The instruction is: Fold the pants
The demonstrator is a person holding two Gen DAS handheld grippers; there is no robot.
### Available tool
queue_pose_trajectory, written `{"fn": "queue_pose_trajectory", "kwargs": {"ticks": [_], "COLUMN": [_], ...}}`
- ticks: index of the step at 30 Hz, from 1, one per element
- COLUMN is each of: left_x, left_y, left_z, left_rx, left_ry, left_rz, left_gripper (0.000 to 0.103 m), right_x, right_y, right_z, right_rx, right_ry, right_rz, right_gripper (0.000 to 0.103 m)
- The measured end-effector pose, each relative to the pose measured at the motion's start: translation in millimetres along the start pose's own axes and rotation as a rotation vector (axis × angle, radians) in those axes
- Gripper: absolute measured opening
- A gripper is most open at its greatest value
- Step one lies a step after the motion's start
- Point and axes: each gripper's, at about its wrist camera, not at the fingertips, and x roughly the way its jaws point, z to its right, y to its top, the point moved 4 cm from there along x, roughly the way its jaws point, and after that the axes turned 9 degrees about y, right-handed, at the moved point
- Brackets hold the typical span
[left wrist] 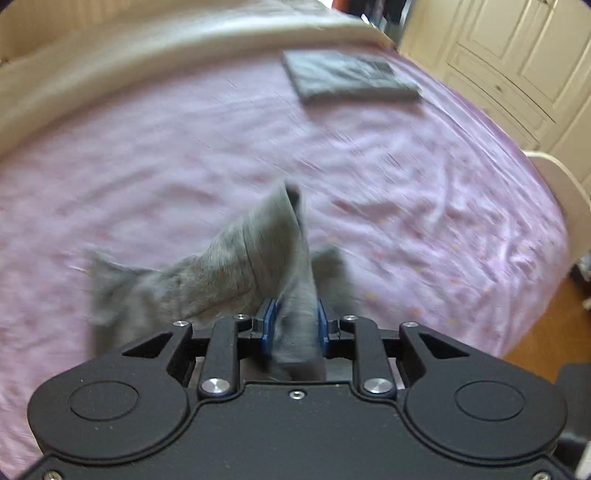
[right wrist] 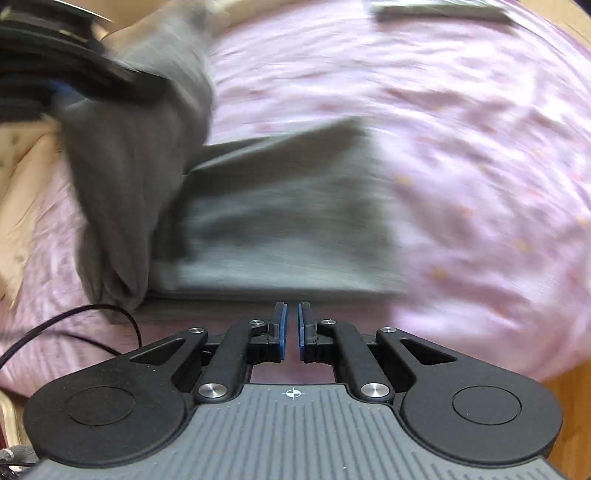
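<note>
Grey pants (right wrist: 280,214) lie partly flat on the pink bedsheet (right wrist: 461,147). My left gripper (left wrist: 295,325) is shut on a bunch of the pants (left wrist: 236,273) and holds it lifted above the bed. In the right wrist view the left gripper (right wrist: 55,74) shows at the upper left with the lifted cloth hanging from it. My right gripper (right wrist: 292,325) sits just before the pants' near edge, its blue pads nearly together with a thin gap and nothing between them. Both views are motion-blurred.
A folded grey garment (left wrist: 351,77) lies at the far side of the bed, also seen in the right wrist view (right wrist: 439,11). A cream headboard or blanket edge (left wrist: 147,62) runs along the back. White cupboard doors (left wrist: 517,55) stand right. A black cable (right wrist: 74,321) lies at left.
</note>
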Motion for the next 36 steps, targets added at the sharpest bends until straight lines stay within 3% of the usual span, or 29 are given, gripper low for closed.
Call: {"fn": "queue_pose_trajectory", "kwargs": {"ticks": [2,4,6,10,17,23,28,29,31,33,36], "left_x": [13,8,-7,-9,13,14,14,15,15,18,24], "left_y": [-2,-5,-7,-13,-60,-88,-94,-93,-91,-90,-90], "left_z": [27,40,39,3,-95,-136,-140,-141,-142,-145,-151], "left_rx": [0.026,0.065,0.096,0.045,-0.165,-0.307,-0.314,-0.307,-0.296,-0.294,-0.297], "left_ry": [-0.004,0.015,0.038,0.152,0.339,0.366,0.347,0.345,0.34,0.331,0.316], "left_rz": [-0.04,-0.025,0.021,0.012,-0.165,-0.249,-0.262,-0.263,-0.257,-0.257,-0.265], "left_gripper": [0.031,0.032,0.044,0.047,0.046,0.046,0.046,0.046,0.047,0.047,0.047], "right_x": [-9,-17,-22,-22,11,40,47,44,35,30,34], "right_y": [-2,-2,3,23,64,81,82,82,83,82,81], "right_z": [17,28,32,34,20,27,35,35,36,38,39], "right_rx": [0.028,0.04,0.038,-0.002,-0.094,-0.032,0.054,0.063,0.093,0.117,0.112], "right_ry": [-0.018,-0.02,-0.019,0.022,0.122,0.09,0.104,0.101,0.125,0.128,0.108], "right_rz": [0.003,0.009,0.029,0.066,0.036,-0.019,-0.049,-0.043,-0.006,0.002,-0.021], "right_gripper": [0.007,0.007,0.007,0.007,0.008,0.008,0.009,0.012,0.047,0.071,0.072]}}
